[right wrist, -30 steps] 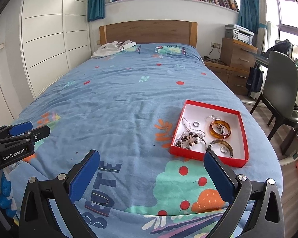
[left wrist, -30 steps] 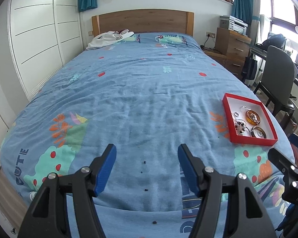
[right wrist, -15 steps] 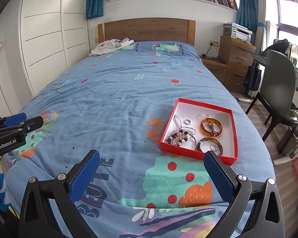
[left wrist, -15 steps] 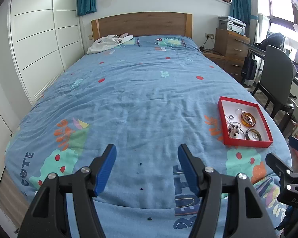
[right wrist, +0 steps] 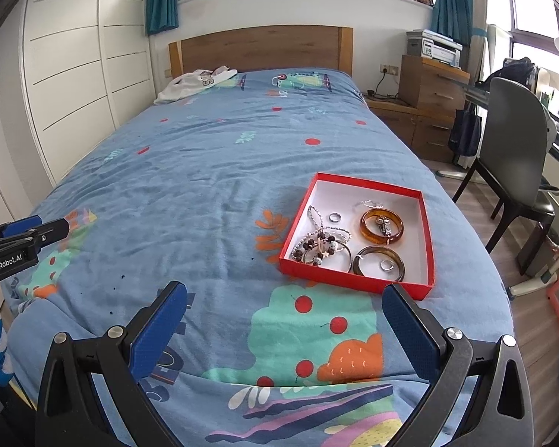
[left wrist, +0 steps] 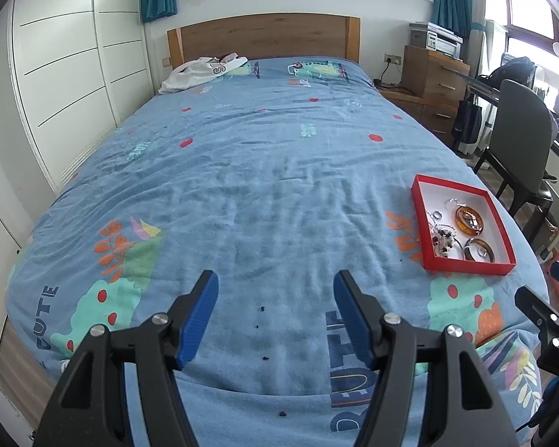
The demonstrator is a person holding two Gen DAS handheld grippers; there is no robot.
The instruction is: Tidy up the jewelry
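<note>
Wide bed (right wrist: 212, 186) under a blue patterned cover. Red tray (right wrist: 426, 246) near the right edge, holding an amber bangle (right wrist: 382, 227), a dark bangle (right wrist: 378, 264), beaded strands (right wrist: 318, 247), small rings. Left tool (left wrist: 275, 314) and right tool (right wrist: 285, 326) both spread, empty, above the foot end.

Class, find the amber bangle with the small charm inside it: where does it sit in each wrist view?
Left wrist view: amber bangle at far right, in the red tray.
Right wrist view: amber bangle right of centre, in the same tray.
Shared landmark: the wooden headboard.
</note>
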